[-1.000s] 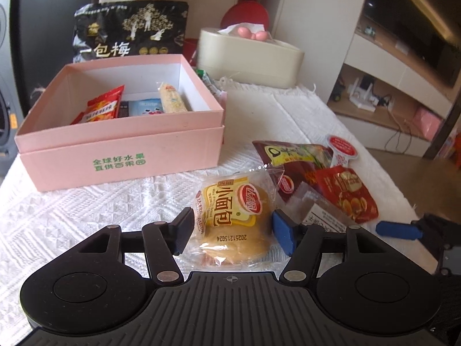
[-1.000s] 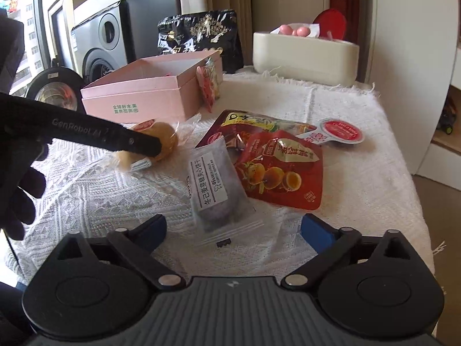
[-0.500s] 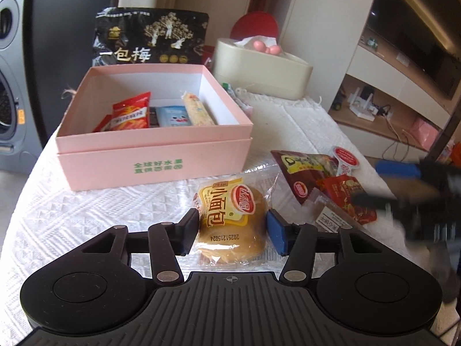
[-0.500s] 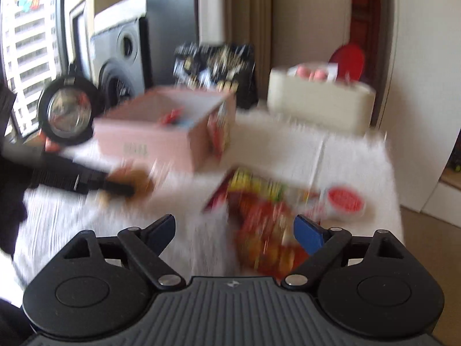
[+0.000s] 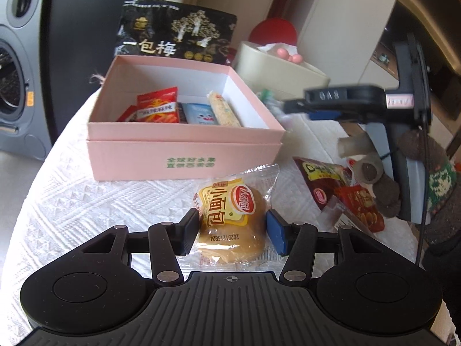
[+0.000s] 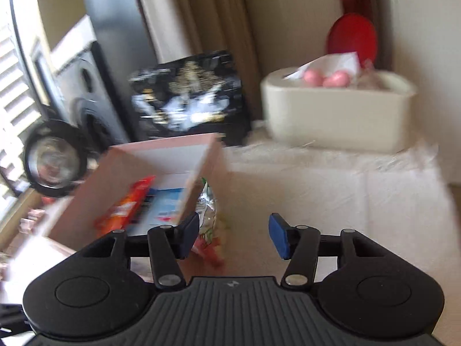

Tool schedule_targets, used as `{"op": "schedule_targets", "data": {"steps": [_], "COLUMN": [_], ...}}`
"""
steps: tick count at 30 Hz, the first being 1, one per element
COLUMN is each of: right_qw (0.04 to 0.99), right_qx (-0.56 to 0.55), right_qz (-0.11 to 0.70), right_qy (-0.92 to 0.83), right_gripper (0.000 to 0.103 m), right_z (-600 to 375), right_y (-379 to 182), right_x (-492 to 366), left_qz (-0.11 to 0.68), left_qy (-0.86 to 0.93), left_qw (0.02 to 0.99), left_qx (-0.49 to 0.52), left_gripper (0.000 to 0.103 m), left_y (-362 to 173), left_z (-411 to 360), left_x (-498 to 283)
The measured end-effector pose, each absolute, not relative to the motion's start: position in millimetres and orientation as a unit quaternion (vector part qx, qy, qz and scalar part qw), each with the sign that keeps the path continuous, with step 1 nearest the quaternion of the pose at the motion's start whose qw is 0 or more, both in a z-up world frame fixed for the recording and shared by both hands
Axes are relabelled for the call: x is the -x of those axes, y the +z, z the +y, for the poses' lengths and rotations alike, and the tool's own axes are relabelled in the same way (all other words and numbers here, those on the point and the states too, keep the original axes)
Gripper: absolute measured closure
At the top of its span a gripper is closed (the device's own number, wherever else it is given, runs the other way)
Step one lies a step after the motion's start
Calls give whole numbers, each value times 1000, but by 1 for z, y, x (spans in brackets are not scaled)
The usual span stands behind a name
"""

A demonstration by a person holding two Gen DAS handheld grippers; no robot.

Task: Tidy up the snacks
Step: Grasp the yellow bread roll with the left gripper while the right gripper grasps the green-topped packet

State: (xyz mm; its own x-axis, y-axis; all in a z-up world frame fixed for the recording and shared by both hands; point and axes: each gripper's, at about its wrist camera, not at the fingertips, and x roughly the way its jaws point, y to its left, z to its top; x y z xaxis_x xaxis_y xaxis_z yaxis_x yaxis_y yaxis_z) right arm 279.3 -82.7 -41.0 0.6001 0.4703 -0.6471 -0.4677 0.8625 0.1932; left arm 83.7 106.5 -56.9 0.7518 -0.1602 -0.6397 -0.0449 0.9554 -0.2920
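Observation:
A yellow-labelled bread packet (image 5: 230, 210) sits between the pads of my left gripper (image 5: 233, 232), which press on both its sides. The open pink box (image 5: 184, 155) stands just behind it and holds several snack packets. My right gripper (image 6: 233, 235) hovers by the box's right wall (image 6: 201, 167). Its jaws are closing, and the pads press on nothing. A shiny packet (image 6: 209, 213) lies against that wall, low in the left part of the gap. In the left wrist view the right gripper (image 5: 299, 109) shows side-on near the box's far right corner.
Red snack bags (image 5: 331, 184) lie on the white cloth to the right of the bread. A black bag (image 5: 175, 37) stands behind the box, with a cream container (image 5: 282, 72) beside it. A washing machine (image 5: 14, 86) stands off the table's left edge.
The left jaws narrowed onto the bread and carried it nearer the box. The right gripper swung from the snack pile to the box's right side, its jaws narrowing.

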Motion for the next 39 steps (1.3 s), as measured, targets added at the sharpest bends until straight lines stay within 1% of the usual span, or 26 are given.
{"op": "schedule_targets", "data": {"steps": [3, 5, 7, 8, 9, 11, 16, 17, 18, 19, 22, 26, 30, 33, 36, 39], "right_qw": [922, 915, 903, 898, 893, 884, 862, 858, 858, 858, 858, 866, 870, 864, 856, 854], "right_qx": [50, 45, 46, 50, 56, 70, 82, 81, 79, 81, 110, 96, 77, 89, 99, 100], "right_qz": [326, 332, 345, 348, 353, 364, 400, 406, 406, 405, 401, 391, 375, 368, 358, 342], "right_qy": [201, 224, 254, 264, 274, 285, 301, 304, 305, 306, 301, 298, 312, 332, 358, 380], "right_gripper": [49, 48, 44, 38, 31, 28, 29, 32, 38, 42, 46, 47, 47, 47, 47, 47], "right_z": [-93, -102, -104, -103, -98, -89, -67, -66, -66, -67, -66, -86, -114, -124, -127, -123], "right_y": [-43, -45, -49, -51, -55, -64, -87, -88, -87, -86, -80, -58, -29, -13, -2, 9], "right_x": [-277, -281, -281, -282, -282, -286, -302, -304, -306, -305, -296, -270, -226, -187, -152, -124], "left_qz": [349, 352, 351, 351, 351, 351, 352, 352, 353, 353, 354, 358, 363, 365, 358, 338], "left_qy": [-30, -31, -33, -34, -35, -37, -35, -34, -33, -34, -40, -53, -58, -55, -55, -59], "left_qw": [924, 922, 922, 922, 922, 922, 921, 921, 921, 921, 920, 920, 920, 921, 924, 931], "left_qx": [152, 157, 159, 158, 159, 158, 160, 161, 162, 162, 160, 150, 136, 128, 124, 128], "left_gripper": [46, 46, 46, 46, 46, 46, 46, 46, 46, 46, 46, 46, 46, 46, 46, 47], "left_y": [-60, -63, -64, -64, -63, -63, -61, -61, -61, -61, -60, -57, -56, -53, -43, -21], "left_z": [113, 115, 114, 114, 113, 113, 115, 116, 116, 116, 114, 110, 106, 104, 103, 108], "left_x": [-88, -92, -93, -93, -93, -91, -86, -85, -84, -84, -82, -75, -62, -54, -45, -37]}}
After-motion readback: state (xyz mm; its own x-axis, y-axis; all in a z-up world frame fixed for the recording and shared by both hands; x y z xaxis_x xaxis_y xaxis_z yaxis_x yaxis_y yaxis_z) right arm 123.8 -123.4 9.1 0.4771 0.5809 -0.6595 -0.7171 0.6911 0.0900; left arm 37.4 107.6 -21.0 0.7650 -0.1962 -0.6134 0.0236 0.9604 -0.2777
